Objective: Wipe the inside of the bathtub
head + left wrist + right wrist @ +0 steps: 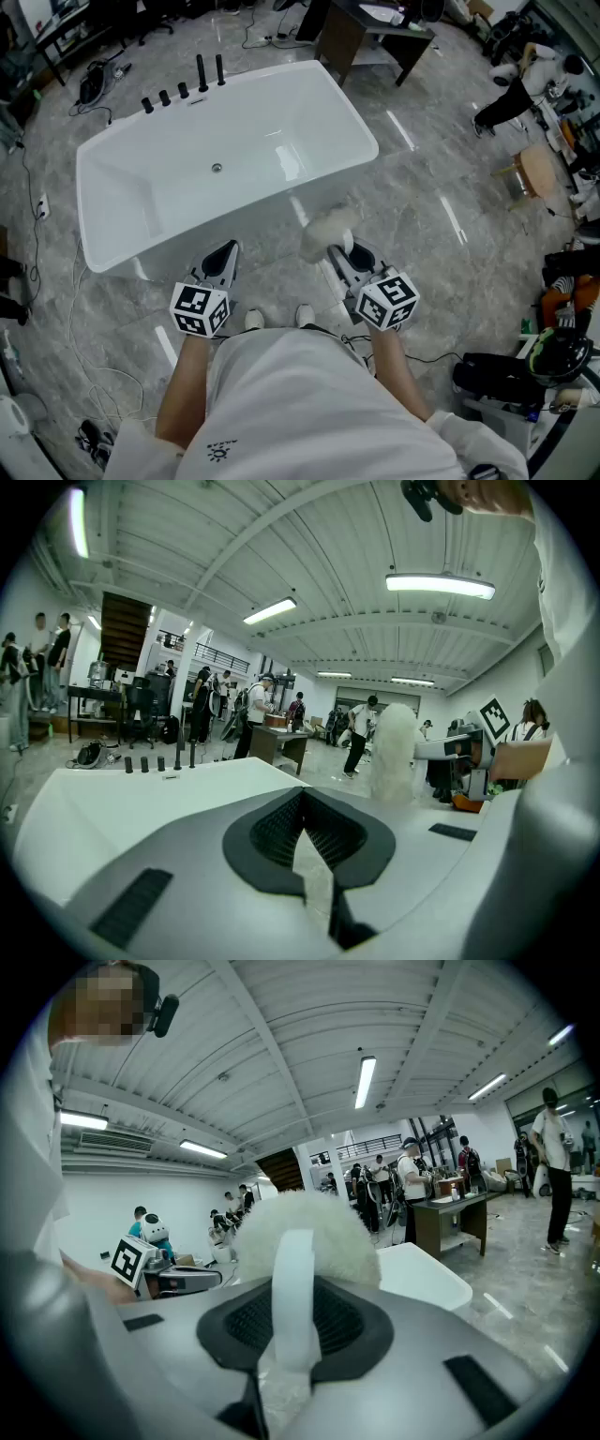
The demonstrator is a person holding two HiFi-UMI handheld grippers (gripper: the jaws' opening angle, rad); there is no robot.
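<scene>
A white freestanding bathtub stands on the grey floor, with a drain in its bottom and black taps on the far rim. My right gripper is shut on the white strap of a fluffy white wiping pad, held just outside the tub's near rim. In the right gripper view the pad bulges beyond the gripper, with the tub's corner behind it. My left gripper hangs near the same rim, shut and empty. The left gripper view shows that gripper, the tub and the pad.
A dark desk stands beyond the tub. Cables trail over the floor at left. Black equipment and bags sit at right, with a wooden stool farther back. Several people stand in the hall.
</scene>
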